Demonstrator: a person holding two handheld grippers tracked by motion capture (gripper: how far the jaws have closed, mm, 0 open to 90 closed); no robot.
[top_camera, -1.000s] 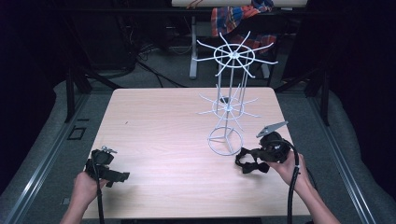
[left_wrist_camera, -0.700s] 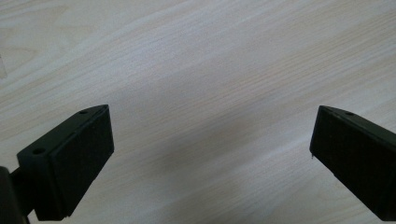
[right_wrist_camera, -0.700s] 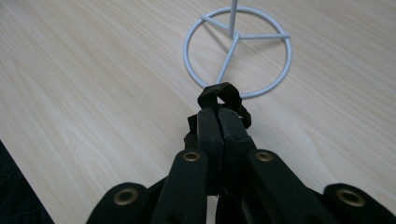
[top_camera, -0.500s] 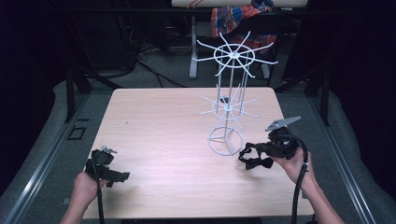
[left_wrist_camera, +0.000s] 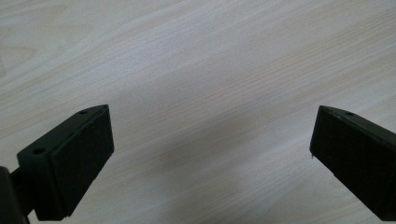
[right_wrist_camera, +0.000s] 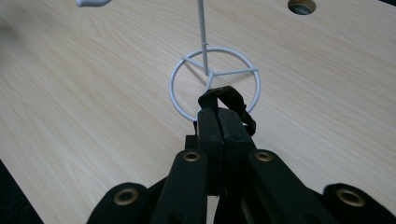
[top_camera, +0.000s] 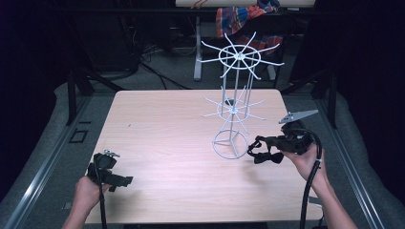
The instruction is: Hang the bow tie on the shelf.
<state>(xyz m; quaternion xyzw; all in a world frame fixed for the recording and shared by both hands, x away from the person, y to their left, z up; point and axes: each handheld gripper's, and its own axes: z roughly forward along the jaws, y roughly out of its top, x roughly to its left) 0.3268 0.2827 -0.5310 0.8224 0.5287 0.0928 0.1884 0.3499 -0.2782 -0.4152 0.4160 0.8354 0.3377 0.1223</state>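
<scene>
A white wire display stand [top_camera: 230,143] with two tiers of spokes rises from a ring base [right_wrist_camera: 212,74] at the table's right centre. My right gripper [top_camera: 258,147] hovers just right of that base, its jaws pressed together [right_wrist_camera: 218,116] on a black strap-like item [right_wrist_camera: 225,95] that loops out past the tips and dangles [top_camera: 265,156] beneath them. At the front left corner my left gripper [top_camera: 125,180] rests low over the wood, its pads [left_wrist_camera: 88,154] spread wide with bare tabletop between them.
The light wood table [top_camera: 162,129] has a small round hole [right_wrist_camera: 301,5] behind the stand. Dark floor, table legs and a coloured cloth [top_camera: 243,16] lie beyond the far edge. A cable [top_camera: 308,191] trails from the right gripper.
My right gripper has risen and drifted right and farther back with the black strap in it. The left gripper has stayed put.
</scene>
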